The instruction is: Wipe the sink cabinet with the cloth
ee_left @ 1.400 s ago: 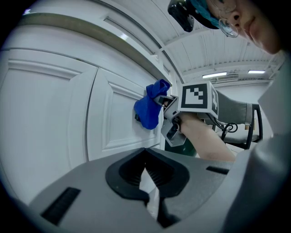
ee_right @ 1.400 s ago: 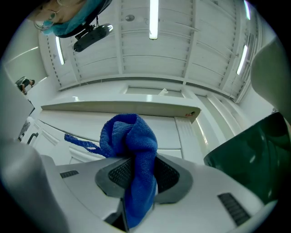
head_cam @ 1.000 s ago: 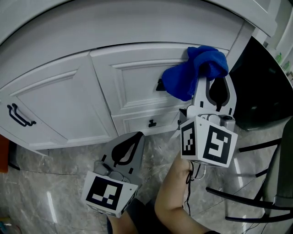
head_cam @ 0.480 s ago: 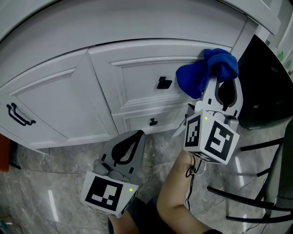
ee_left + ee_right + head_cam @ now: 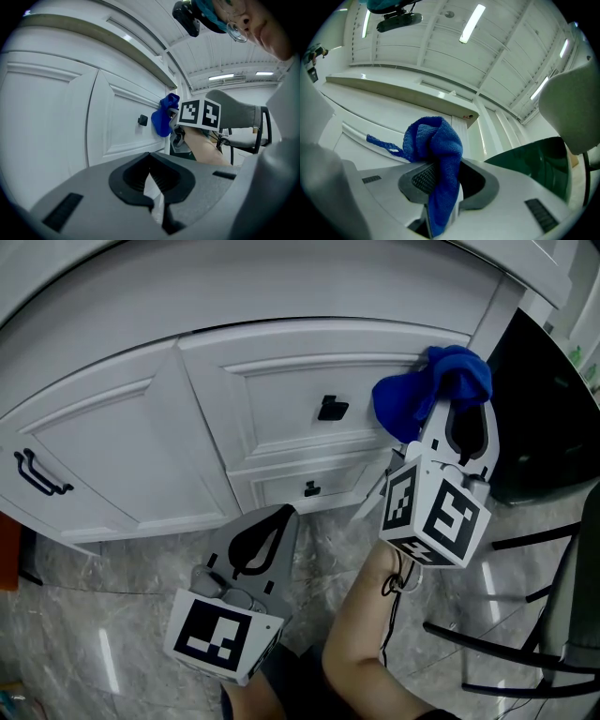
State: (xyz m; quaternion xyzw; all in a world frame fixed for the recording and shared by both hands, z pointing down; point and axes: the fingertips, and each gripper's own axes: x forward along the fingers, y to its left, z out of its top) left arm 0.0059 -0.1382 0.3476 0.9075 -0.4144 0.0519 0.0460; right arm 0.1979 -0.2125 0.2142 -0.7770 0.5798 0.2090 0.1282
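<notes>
While the right gripper (image 5: 458, 416) is held up against the sink cabinet (image 5: 178, 465), its jaws are clamped on the blue cloth (image 5: 427, 390). The cloth bunches out past the jaw tips. It lies against the upper right corner of the top drawer front (image 5: 281, 395), at the raised frame edge. The white corner post (image 5: 492, 320) stands just beside it to the right, with a dark panel (image 5: 548, 399) beyond. The countertop lip (image 5: 281, 287) overhangs directly above. To the left of the cloth, the drawer panel is bare as far as the black knob (image 5: 330, 409). A smaller knob (image 5: 310, 490) sits on the narrow drawer below.

The left gripper (image 5: 279, 517) is held low over the marble floor (image 5: 112, 615), well apart from the cabinet face. Its jaws are together with nothing between them. The cabinet door (image 5: 103, 456) with its black handle (image 5: 39, 476) is unobstructed. A black chair frame (image 5: 525, 615) stands near on the right.
</notes>
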